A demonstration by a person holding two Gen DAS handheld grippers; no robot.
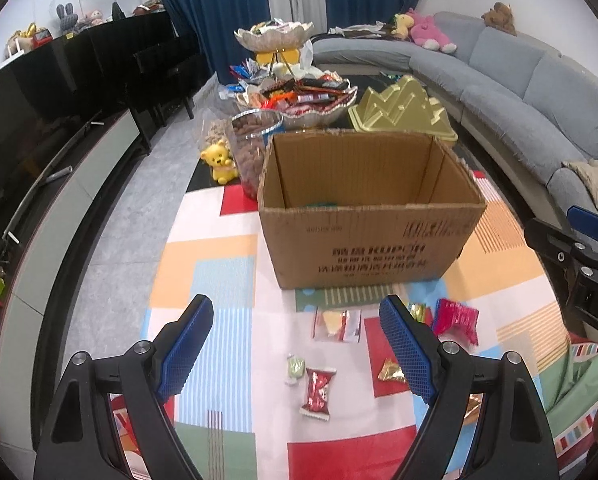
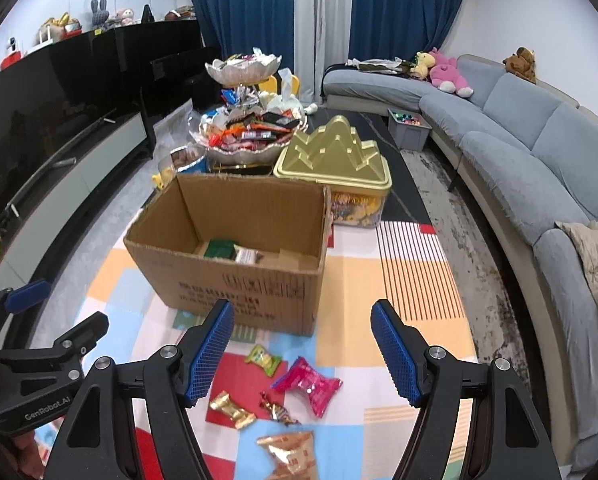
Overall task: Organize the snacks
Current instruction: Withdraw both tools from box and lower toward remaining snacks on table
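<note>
Below both spread, empty grippers, left gripper [image 1: 295, 350] and right gripper [image 2: 303, 350]: red candy [image 1: 317, 391], pink packet [image 2: 308, 384]; light, crinkly, slippery; pinch mid-body.

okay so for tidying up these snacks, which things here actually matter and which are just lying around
Belongs to the job:
cardboard box
pink candy pack
green candy
gold candy
red snack packet

Just lying about:
gold mountain-shaped lid
yellow bear figure
grey sofa
pink plush toy

Even bright indoor light, soft shadows; strong fisheye edge bending, dark corners, slight blur
</note>
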